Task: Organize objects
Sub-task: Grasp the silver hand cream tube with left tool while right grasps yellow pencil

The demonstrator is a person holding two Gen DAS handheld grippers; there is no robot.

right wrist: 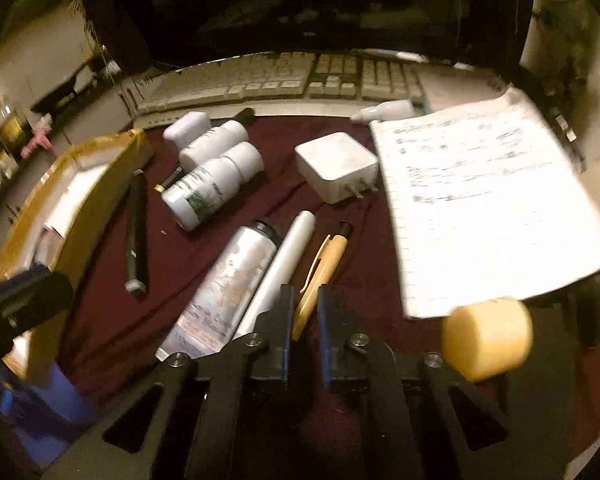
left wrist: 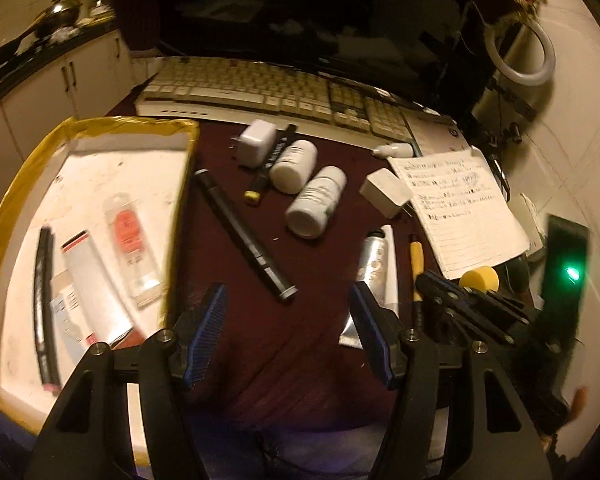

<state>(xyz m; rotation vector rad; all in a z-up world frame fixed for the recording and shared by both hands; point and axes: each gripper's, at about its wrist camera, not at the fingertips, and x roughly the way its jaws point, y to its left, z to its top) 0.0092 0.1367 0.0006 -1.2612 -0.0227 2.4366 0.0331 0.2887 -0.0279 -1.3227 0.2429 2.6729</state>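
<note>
My left gripper (left wrist: pixel 286 300) is open and empty above the maroon cloth, just short of a long black pen (left wrist: pixel 244 232). A gold-rimmed tray (left wrist: pixel 128 126) at the left holds a black pen, a white box and a clear packet. Two white bottles (left wrist: pixel 316 200), two white chargers (left wrist: pixel 254 142) and a silver tube (left wrist: pixel 374 260) lie on the cloth. My right gripper (right wrist: pixel 302 300) has its jaws nearly closed around the lower end of a yellow pen (right wrist: pixel 324 268); I cannot tell if the pads touch it. The silver tube (right wrist: pixel 224 284) and a white pen (right wrist: pixel 284 260) lie left of it.
A white keyboard (left wrist: pixel 260 88) runs along the back under a dark monitor. A written notebook (right wrist: pixel 484 200) lies at the right, with a yellow cylinder (right wrist: pixel 486 338) at its near corner. A small white dropper bottle (right wrist: pixel 384 112) lies by the keyboard.
</note>
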